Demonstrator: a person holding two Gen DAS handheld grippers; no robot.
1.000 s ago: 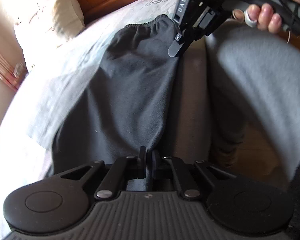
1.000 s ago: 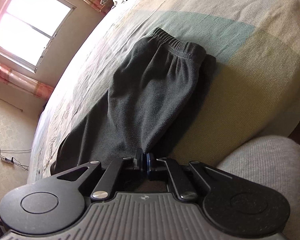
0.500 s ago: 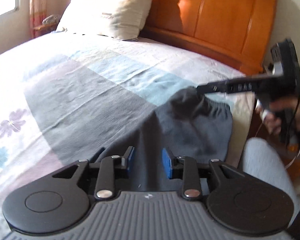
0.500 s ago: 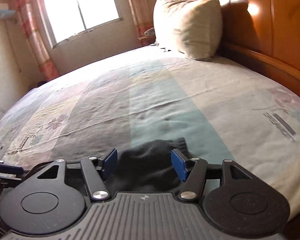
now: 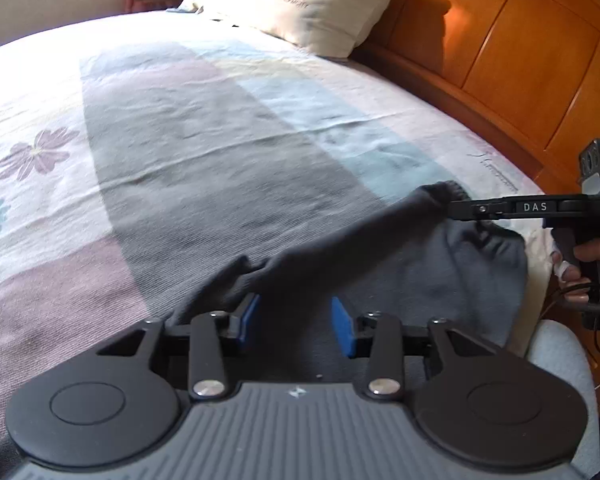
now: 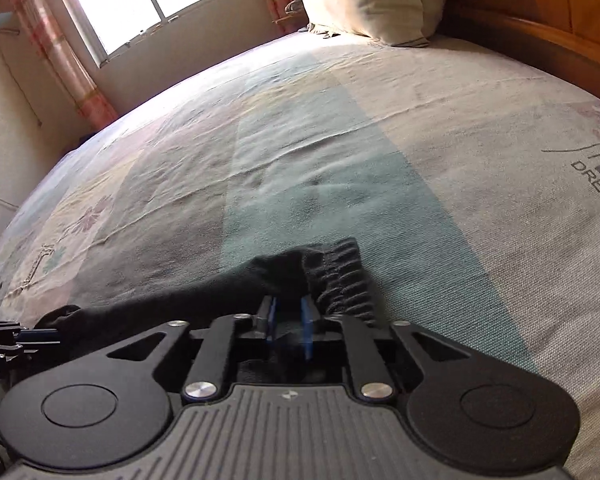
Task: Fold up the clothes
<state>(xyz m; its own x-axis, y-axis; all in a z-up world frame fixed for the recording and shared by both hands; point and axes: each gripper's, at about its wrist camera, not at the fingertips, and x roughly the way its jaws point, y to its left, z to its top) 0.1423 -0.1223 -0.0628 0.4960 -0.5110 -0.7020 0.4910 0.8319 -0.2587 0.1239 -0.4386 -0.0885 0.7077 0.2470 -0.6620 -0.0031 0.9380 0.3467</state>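
The dark trousers (image 5: 440, 280) looked soft and limp (best gripped at the elastic waistband), the right gripper (image 6: 288, 320) nearly closed on it while the left gripper (image 5: 296, 320) gaped wide, holding nothing.

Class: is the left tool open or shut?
Open: the left tool shows a wide gap between its blue pads, dark trousers between them.

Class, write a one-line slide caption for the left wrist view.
Open left gripper over dark trousers on the bed, right gripper at their waistband.
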